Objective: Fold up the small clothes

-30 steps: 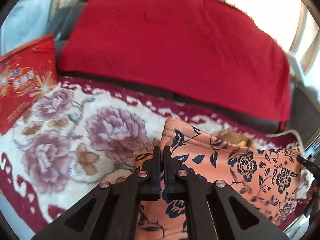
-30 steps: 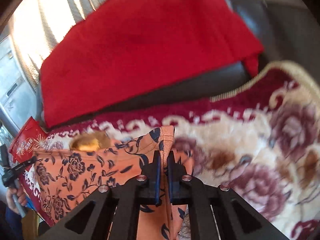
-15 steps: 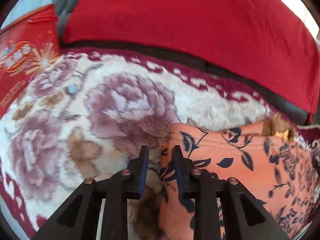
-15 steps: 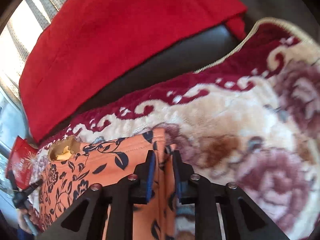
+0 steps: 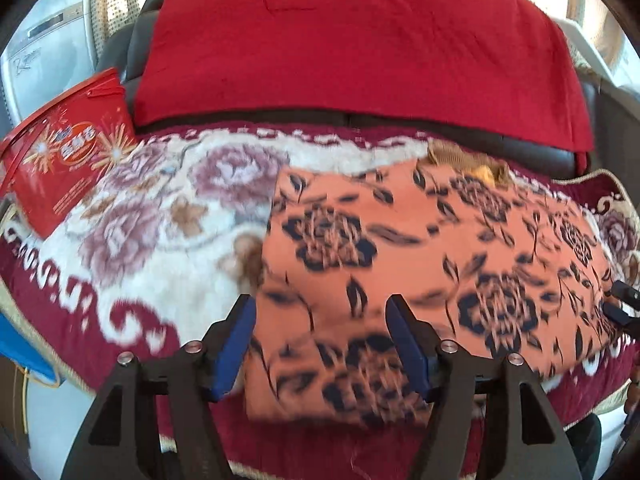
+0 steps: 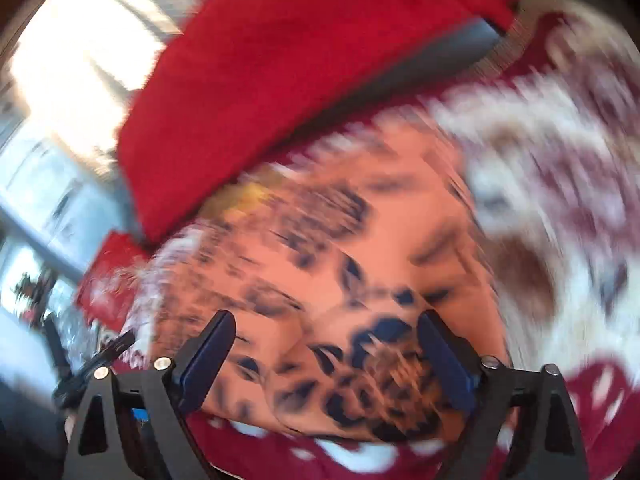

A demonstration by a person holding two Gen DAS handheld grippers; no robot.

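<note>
An orange garment with dark blue flowers [image 5: 400,248] lies folded on the plush floral blanket [image 5: 160,208]. A yellowish-brown scrap [image 5: 464,162] shows at its far edge. My left gripper [image 5: 319,306] hovers over the garment's near left part. Its jaws are opening, and the blue pads stand apart from the cloth. The right wrist view is badly blurred. There the same garment [image 6: 360,248] fills the middle, and my right gripper [image 6: 326,320] is above its near edge with jaws opening wide and gripping nothing. The right gripper's tip [image 5: 622,300] peeks in at the left view's right edge.
A red blanket [image 5: 360,40] drapes the dark sofa back behind the garment. At the left a red printed gift bag [image 5: 68,152] leans on the blanket's edge, with a white appliance [image 5: 48,60] behind it. Something blue [image 5: 20,344] lies below the blanket's left edge.
Both grippers were shut on the garment's folded edge and have let it go, their jaws spreading. Both have drawn back, so more of the garment shows. It now lies flat.
</note>
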